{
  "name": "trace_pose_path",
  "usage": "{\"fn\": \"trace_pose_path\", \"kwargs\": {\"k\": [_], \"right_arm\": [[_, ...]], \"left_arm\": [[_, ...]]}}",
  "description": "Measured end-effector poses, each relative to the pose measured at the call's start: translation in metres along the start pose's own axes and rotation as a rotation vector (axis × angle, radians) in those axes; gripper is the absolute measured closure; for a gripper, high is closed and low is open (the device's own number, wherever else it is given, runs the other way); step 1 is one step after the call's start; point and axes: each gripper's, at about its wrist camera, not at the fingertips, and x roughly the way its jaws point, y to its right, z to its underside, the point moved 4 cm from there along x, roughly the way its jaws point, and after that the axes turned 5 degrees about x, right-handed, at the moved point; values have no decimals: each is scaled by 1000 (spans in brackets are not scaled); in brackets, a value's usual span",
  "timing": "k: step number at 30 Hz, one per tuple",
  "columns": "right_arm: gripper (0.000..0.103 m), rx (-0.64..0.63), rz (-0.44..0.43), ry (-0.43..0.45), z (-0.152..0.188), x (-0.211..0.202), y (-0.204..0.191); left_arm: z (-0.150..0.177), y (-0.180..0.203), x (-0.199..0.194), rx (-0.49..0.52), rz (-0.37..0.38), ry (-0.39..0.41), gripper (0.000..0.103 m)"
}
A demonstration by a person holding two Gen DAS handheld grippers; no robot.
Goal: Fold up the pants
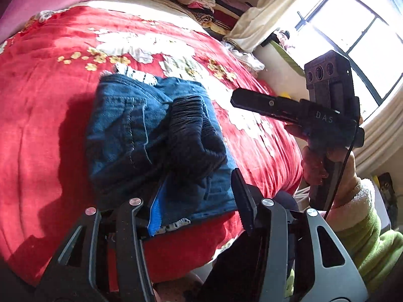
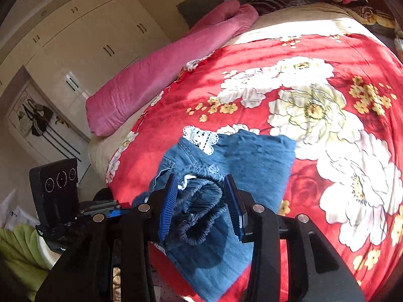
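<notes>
Blue denim pants (image 1: 151, 138) lie folded in a compact bundle on the red flowered bedspread (image 1: 45, 95), the elastic waistband bunched on top and white lace trim at the edges. My left gripper (image 1: 196, 201) is open just above the near edge of the pants, touching nothing. My right gripper (image 2: 201, 206) is open with its blue pads either side of the bunched waistband of the pants (image 2: 252, 163), not clamped. The right gripper also shows in the left wrist view (image 1: 235, 98), held in the air to the right of the pants.
A pink pillow (image 2: 161, 75) lies at the head of the bed. A pile of folded clothes (image 1: 209, 5) sits at the far corner. A window (image 1: 352, 37) is to the right, white wardrobes (image 2: 88, 37) to the left. The bed edge is close below the grippers.
</notes>
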Motion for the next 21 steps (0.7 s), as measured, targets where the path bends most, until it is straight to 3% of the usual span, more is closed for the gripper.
{"fn": "trace_pose_path", "kwargs": {"k": [2, 4, 9, 14, 17, 21], "right_arm": [[61, 8, 16, 9, 3, -3, 1], [51, 9, 25, 7, 3, 1, -3], [38, -1, 45, -35, 0, 33, -18], [39, -57, 246, -160, 19, 73, -2], [39, -11, 214, -172, 31, 78, 8], [38, 1, 161, -125, 24, 54, 0]], "left_arm": [[9, 5, 5, 24, -20, -17, 61], [14, 9, 7, 35, -22, -25, 61], [28, 10, 11, 44, -27, -57, 60], [33, 6, 14, 44, -19, -63, 60], [36, 6, 14, 49, -10, -67, 60], [35, 8, -12, 70, 12, -33, 56]]}}
